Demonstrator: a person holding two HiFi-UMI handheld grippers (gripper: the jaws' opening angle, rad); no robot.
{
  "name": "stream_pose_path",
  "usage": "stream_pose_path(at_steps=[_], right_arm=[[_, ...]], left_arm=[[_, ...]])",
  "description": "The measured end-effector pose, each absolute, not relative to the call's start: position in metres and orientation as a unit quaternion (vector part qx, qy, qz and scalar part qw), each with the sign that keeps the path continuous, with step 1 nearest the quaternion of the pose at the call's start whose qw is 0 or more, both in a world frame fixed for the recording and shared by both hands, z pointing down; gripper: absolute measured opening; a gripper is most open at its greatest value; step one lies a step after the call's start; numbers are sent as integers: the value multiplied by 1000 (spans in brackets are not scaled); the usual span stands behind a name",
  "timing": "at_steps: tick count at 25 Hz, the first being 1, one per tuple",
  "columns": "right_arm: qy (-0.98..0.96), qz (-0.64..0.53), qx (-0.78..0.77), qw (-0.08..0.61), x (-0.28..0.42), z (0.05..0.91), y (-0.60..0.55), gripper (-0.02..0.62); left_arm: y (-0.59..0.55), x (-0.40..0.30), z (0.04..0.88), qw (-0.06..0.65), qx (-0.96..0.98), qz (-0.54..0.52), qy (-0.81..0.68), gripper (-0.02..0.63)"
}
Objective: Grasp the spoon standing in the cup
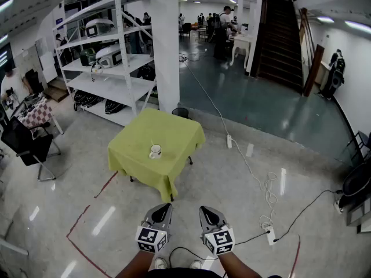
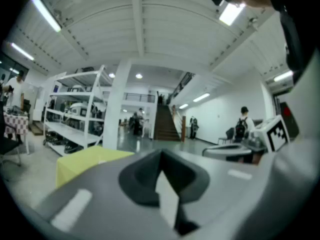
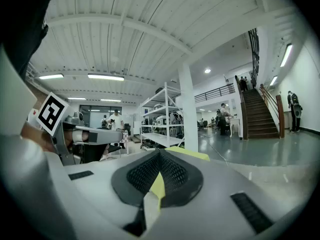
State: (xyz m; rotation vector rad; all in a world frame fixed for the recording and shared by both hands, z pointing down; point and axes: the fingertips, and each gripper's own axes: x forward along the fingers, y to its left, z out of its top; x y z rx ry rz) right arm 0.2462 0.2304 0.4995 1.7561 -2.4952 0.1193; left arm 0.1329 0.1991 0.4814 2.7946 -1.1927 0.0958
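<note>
A white cup (image 1: pixel 155 151) stands near the middle of a small table under a yellow-green cloth (image 1: pixel 174 132), some way ahead of me on the floor. A thin spoon handle seems to rise from the cup, too small to see clearly. My left gripper (image 1: pixel 163 208) and right gripper (image 1: pixel 207 211) hang side by side at the bottom of the head view, well short of the table. Each has its jaws together with nothing between them. In the left gripper view the shut left gripper (image 2: pixel 161 159) faces the table (image 2: pixel 85 161). The right gripper (image 3: pixel 159 156) also points toward the table (image 3: pixel 187 153).
A white pillar (image 1: pixel 165 45) and a white shelving rack (image 1: pixel 110 57) stand behind the table, with a dark stool (image 1: pixel 181 112) at its far edge. A black chair (image 1: pixel 29 146) is at the left. Cables and a power strip (image 1: pixel 269 233) lie at the right, red tape lines (image 1: pixel 87 213) at the left.
</note>
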Motion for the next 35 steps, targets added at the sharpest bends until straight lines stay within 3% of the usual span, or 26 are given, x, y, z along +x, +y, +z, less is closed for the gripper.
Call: stream_pose_path(at_steps=[14,23,35], right_arm=[[-813,28,580,41,173,480,230,6],[-814,33,580,-2,129,471,211,8],[-807,47,589,26,80,484,208,6]], left_arm=[[212,68,484,48,926,23,-375,6],[193,13,482,38,924,19,-380,6],[186,-35,488,40,926,5,-375,6]])
